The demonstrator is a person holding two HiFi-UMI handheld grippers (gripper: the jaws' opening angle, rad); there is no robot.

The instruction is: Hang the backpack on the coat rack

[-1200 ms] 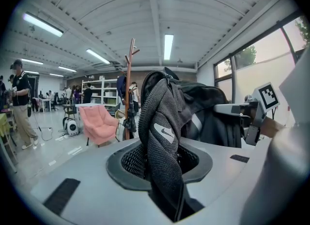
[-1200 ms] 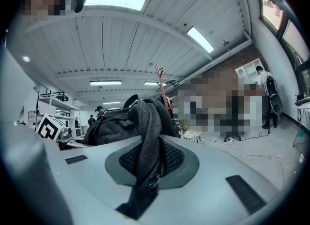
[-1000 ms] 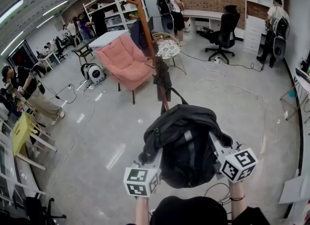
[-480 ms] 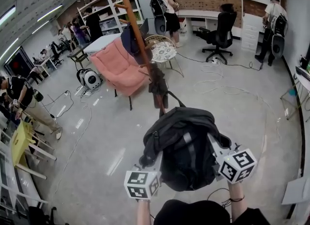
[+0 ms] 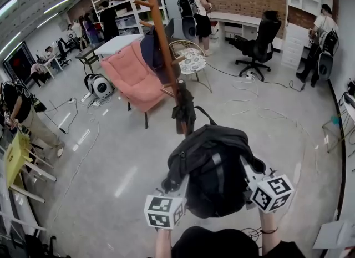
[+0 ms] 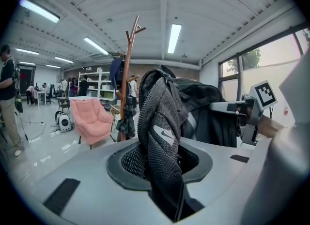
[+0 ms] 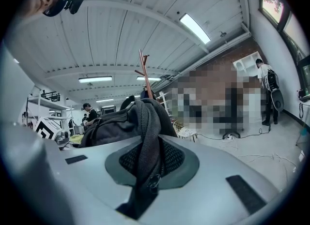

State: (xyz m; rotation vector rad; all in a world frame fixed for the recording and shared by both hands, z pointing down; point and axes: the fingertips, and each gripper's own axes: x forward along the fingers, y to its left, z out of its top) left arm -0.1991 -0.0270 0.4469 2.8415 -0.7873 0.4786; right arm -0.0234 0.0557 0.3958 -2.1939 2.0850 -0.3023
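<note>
A black backpack [image 5: 213, 171] hangs in the air between my two grippers, just in front of me. My left gripper [image 5: 178, 183] is shut on its padded mesh shoulder strap [image 6: 160, 132], which fills the left gripper view. My right gripper [image 5: 248, 173] is shut on a thinner dark fold of the backpack [image 7: 145, 146] with a zipper pull. The wooden coat rack [image 5: 163, 40] stands straight ahead, its brown pole rising with bare pegs at the top [image 6: 131, 33]. A dark coat [image 5: 151, 49] hangs high on it and a dark bag [image 5: 184, 107] hangs lower down.
A pink armchair [image 5: 132, 74] sits left of the rack and a round side table [image 5: 191, 58] behind it. Cables [image 5: 260, 93] trail across the floor at the right. A black office chair [image 5: 262, 38] and several people stand around the room's edges.
Both grippers and the backpack have come closer to the coat rack, which now stands nearer and larger ahead. The grips have not altered.
</note>
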